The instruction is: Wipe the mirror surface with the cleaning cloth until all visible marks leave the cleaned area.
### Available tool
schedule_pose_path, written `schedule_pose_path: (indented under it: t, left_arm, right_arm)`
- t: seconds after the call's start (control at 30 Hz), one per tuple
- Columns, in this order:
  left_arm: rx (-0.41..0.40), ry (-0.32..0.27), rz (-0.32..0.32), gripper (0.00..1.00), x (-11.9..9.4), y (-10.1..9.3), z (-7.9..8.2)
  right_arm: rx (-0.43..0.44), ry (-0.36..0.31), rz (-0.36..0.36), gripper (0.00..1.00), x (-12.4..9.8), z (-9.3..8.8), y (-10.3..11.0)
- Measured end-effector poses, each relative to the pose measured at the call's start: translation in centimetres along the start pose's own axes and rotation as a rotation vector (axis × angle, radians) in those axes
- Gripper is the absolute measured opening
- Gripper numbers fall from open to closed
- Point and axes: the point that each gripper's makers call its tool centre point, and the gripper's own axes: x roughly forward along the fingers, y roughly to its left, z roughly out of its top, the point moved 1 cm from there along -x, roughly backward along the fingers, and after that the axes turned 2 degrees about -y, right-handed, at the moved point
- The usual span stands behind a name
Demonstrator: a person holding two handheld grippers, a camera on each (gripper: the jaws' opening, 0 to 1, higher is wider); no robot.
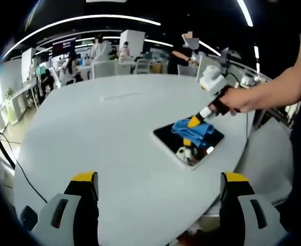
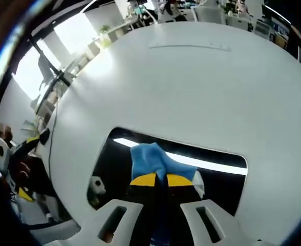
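The right hand-held gripper (image 2: 163, 180) is clamped on the blue cloth (image 2: 150, 159), rubbing the mirror (image 2: 222, 177). The left hand-held gripper (image 1: 159, 195) is apart. The mirror sits near the table (image 1: 104, 128) edge and could slide off.

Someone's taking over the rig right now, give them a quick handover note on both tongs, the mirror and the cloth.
Right tongs: shut on the blue cleaning cloth, pressing it onto the rectangular dark mirror lying flat on the white round table.
Left tongs: open, empty, hovering back from the mirror.
Done: cloth is on the glass.
Left: wiping; marks cannot be judged from these views, so cover the whole surface.
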Motion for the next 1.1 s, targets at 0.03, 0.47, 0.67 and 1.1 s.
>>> schedule_pose_path:
  t: [0.03,0.47,0.67,1.1]
  left_arm:
    - [-0.001,0.000,0.001,1.00,0.0,0.0,0.0]
    - [-0.007,0.004,0.007,1.00,-0.1,0.0,-0.3]
    - [-0.004,0.002,0.009,1.00,0.0,0.0,-0.1]
    - [0.000,-0.002,0.012,1.00,0.1,0.2,0.3]
  right_arm:
    - [-0.006,-0.001,-0.001,0.00,0.1,0.2,0.0]
    - [0.014,0.012,0.001,0.00,1.1,1.9,-0.6]
    - [-0.007,0.009,0.010,0.00,0.9,1.7,-0.5]
    - [-0.020,0.008,-0.022,0.00,0.0,1.4,-2.6]
